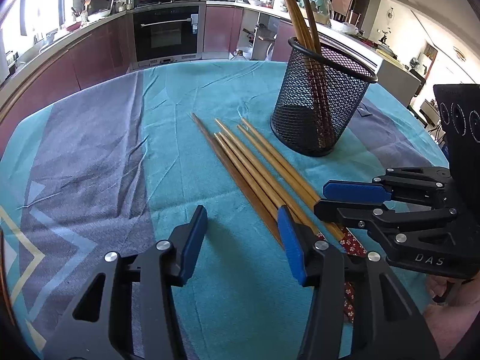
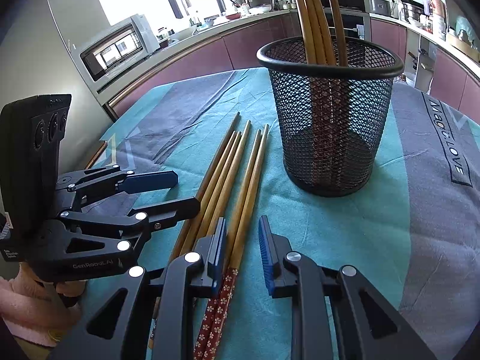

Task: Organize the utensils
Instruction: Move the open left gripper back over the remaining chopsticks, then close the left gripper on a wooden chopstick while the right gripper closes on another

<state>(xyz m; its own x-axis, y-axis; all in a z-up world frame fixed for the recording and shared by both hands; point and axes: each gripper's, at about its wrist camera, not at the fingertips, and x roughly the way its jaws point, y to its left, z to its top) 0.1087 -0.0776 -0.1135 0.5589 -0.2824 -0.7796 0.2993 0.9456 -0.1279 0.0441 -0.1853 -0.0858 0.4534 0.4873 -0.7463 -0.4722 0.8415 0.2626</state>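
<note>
Several wooden chopsticks [image 1: 249,165] [image 2: 222,174] with red flowered handles lie side by side on the teal cloth. Behind them to the right stands a black mesh holder [image 1: 318,105] [image 2: 330,120] with several chopsticks upright [image 1: 300,24] [image 2: 315,15] in it. My left gripper [image 1: 242,213] [image 2: 186,192] is open and empty, its right finger just over the left edge of the bundle. My right gripper [image 2: 243,225] [image 1: 322,198] hovers over the handle ends with its jaws narrowly apart. Two chopsticks run between its pads, with a gap showing on the right side.
The teal and grey cloth [image 1: 90,150] [image 2: 435,210] covers the table. Its far edge drops toward kitchen cabinets, an oven [image 1: 166,33] and a microwave [image 2: 117,48]. A hand [image 2: 30,300] holds the left gripper's handle.
</note>
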